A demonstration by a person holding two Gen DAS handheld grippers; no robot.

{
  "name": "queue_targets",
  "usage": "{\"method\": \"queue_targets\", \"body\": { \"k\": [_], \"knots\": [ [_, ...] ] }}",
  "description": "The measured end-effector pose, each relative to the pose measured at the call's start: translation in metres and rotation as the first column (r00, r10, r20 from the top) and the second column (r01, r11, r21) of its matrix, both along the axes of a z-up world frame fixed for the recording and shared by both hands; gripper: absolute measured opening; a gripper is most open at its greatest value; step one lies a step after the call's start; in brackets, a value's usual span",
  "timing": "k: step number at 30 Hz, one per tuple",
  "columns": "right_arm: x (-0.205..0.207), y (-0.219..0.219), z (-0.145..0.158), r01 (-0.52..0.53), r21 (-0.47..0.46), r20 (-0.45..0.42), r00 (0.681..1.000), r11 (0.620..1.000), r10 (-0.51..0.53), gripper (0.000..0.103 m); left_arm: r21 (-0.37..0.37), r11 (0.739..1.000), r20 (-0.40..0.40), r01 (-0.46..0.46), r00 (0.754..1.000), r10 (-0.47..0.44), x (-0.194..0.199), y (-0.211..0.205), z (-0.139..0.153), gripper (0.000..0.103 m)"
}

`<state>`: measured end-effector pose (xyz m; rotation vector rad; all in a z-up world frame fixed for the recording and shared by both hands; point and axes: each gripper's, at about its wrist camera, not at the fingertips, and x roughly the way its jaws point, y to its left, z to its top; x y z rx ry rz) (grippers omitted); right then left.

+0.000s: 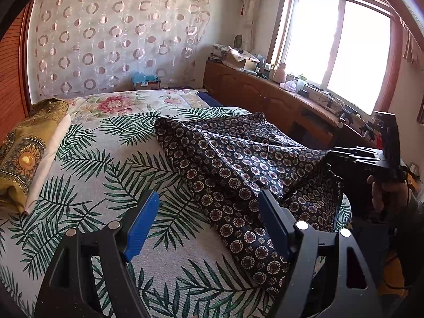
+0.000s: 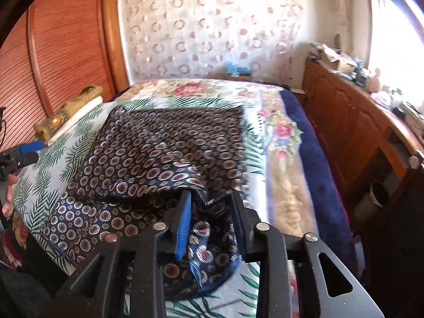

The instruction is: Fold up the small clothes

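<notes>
The task item is a dark navy garment (image 1: 238,164) printed with round medallions. It lies on the bed (image 1: 87,175), which carries a palm-leaf cover, and occupies the centre and right of the left wrist view.

Left wrist view: the left claw (image 1: 209,228) appears at the bottom of the frame with its blue fingers (image 1: 141,228) spread wide and nothing between them. The left finger is over bare palm-leaf cover; the right finger is over the near edge of the garment. At the right edge of the frame, the right claw (image 1: 331,155) holds one corner of the garment raised off the bed, so that the fabric slopes up towards it. The hand on its grip is partly visible below it. A folded yellow cloth (image 1: 23,159) with a sunflower print lies at the left edge of the bed. A wooden counter (image 1: 265,92) with clutter runs under the window (image 1: 336,53) in the upper right.

Right wrist view: the right claw (image 2: 212,220) is seen at lower centre, clenched on a bunched fold of the garment (image 2: 169,143), which passes between its blue finger (image 2: 184,228) and the dark opposing finger. The rest of the garment spreads flat across the bed (image 2: 312,164) towards the upper left. This view alone shows the floral blanket with the blue border at the right, and the slatted wooden door (image 2: 66,53) in the upper left. The left claw (image 2: 23,153) shows only as a small part at the left edge.
</notes>
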<state>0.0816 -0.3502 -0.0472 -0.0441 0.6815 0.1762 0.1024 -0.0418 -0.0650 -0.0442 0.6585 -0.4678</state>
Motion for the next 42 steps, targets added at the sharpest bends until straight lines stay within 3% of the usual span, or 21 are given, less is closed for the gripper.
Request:
{"method": "queue_targets", "body": {
  "k": [5,12,19,26,33,42],
  "knots": [
    [-0.027,0.008,0.012,0.006,-0.012,0.067,0.998,1.0,-0.006,0.037,-0.004,1.0,0.005,-0.012,1.0,0.012,-0.001,0.001,0.0,0.077],
    [-0.028,0.063,0.006,-0.139,-0.011,0.095,0.986,0.99,0.139,0.05,-0.001,0.999,0.036,-0.046,0.998,0.046,-0.005,0.004,0.005,0.077],
    [-0.005,0.131,-0.023,-0.287,-0.017,0.024,0.957,0.958,0.288,0.05,0.004,0.997,0.041,-0.073,0.997,0.072,-0.005,0.012,0.004,0.077],
    [0.03,0.164,-0.047,-0.367,-0.023,-0.077,0.928,0.93,0.365,0.05,0.001,0.996,0.036,-0.091,0.995,0.09,-0.004,0.02,0.001,0.077],
    [0.063,0.18,-0.057,-0.363,-0.039,-0.137,0.925,0.931,0.355,0.05,-0.006,0.996,0.03,-0.091,0.995,0.091,-0.003,0.023,-0.001,0.077],
    [0.057,0.181,-0.055,-0.377,-0.066,-0.145,0.92,0.924,0.365,0.05,0.0,0.997,0.014,-0.08,0.997,0.08,-0.001,0.02,-0.004,0.077]
  ]
}}
